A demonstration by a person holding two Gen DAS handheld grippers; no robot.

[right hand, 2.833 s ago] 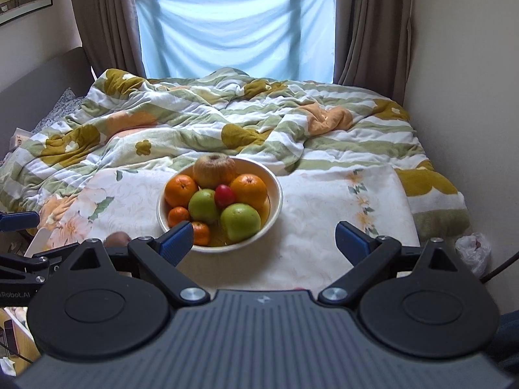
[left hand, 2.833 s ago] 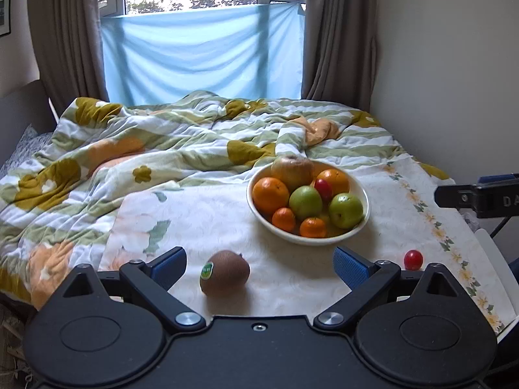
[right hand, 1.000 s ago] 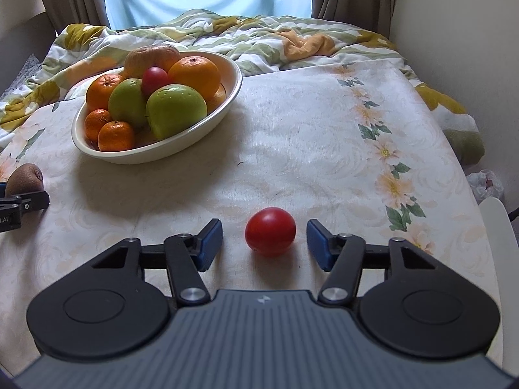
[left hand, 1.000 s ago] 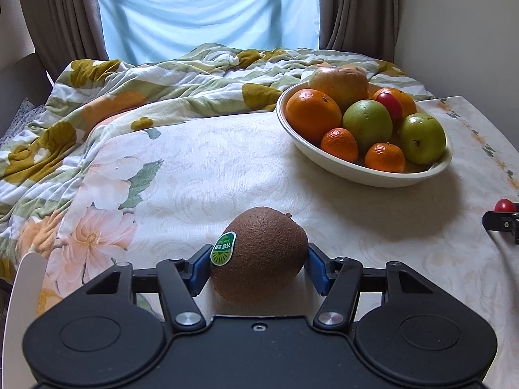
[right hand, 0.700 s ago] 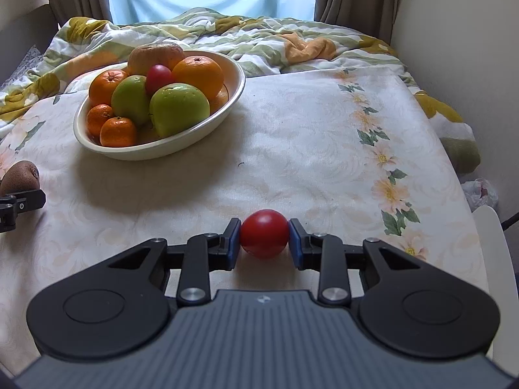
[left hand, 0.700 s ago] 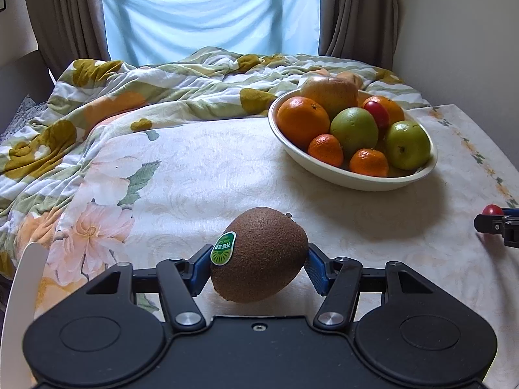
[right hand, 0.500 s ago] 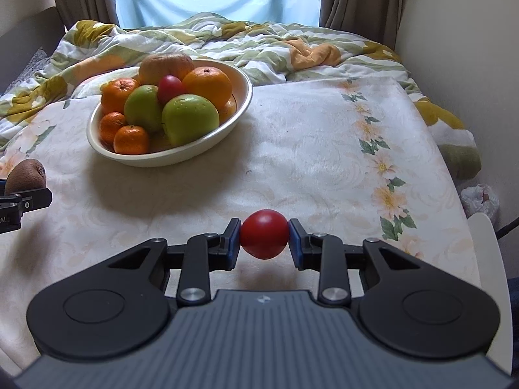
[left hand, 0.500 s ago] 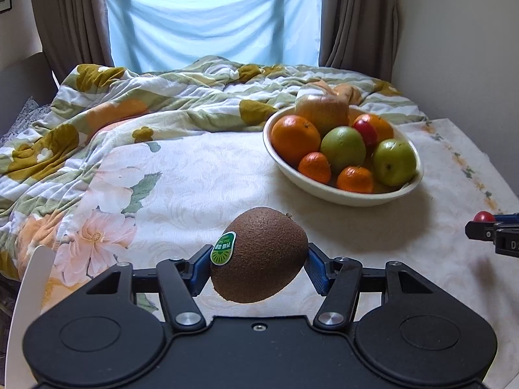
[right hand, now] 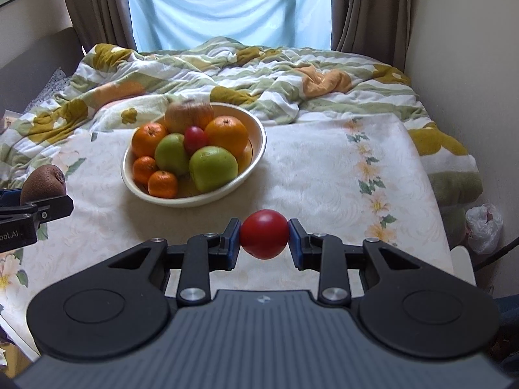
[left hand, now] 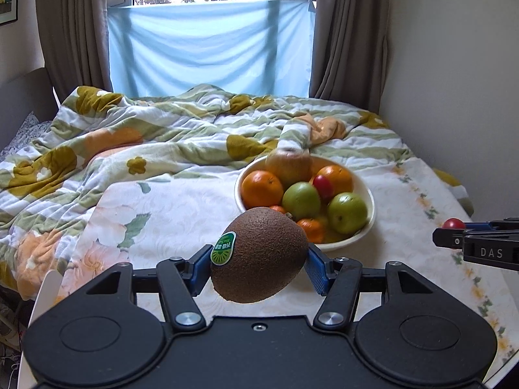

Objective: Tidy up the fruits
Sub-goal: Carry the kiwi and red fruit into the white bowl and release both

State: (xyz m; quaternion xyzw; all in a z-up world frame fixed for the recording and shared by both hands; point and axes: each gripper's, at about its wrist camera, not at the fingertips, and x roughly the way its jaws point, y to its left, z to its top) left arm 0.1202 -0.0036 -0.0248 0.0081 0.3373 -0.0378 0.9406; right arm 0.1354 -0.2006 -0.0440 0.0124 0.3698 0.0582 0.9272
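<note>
My left gripper is shut on a brown kiwi with a green sticker, held above the tablecloth in front of the bowl; the kiwi also shows in the right wrist view. My right gripper is shut on a small red tomato, held above the cloth to the right of the bowl; the tomato also shows in the left wrist view. A cream bowl holds oranges, green apples, tangerines, a small red fruit and a large brownish fruit.
The bowl stands on a floral tablecloth over a table against a bed with a rumpled flowered quilt. A wall runs along the right. A plastic bag lies on the floor at right.
Both grippers have lifted their fruits off the cloth and risen. The bowl now appears lower and farther off in both views.
</note>
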